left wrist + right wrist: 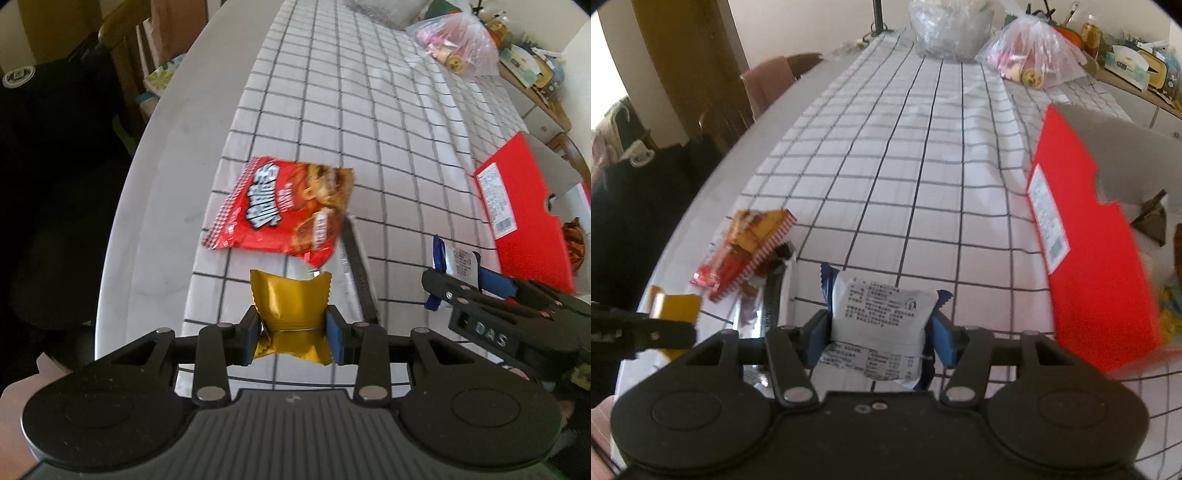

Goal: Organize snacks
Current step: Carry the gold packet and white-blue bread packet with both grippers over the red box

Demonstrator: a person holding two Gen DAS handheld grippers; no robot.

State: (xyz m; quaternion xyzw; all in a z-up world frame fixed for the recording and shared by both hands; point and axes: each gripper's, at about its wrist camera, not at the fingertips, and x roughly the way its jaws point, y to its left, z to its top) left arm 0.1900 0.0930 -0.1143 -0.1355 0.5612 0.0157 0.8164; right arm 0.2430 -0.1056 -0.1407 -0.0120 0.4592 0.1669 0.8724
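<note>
L tool [291, 328] w/ gold packet [290, 299]

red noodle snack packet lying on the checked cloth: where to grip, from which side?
Take the flat red noodle snack packet by its near right corner, which curls up off the white checked tablecloth, coming in low from the near side. The rest lies flat. Both grippers are full: left gripper holds a gold packet, right gripper a white-and-blue one.

The red box [524, 218] is cut off by the right edge. Its contents [1167, 302] are blurred and largely hidden.
</note>
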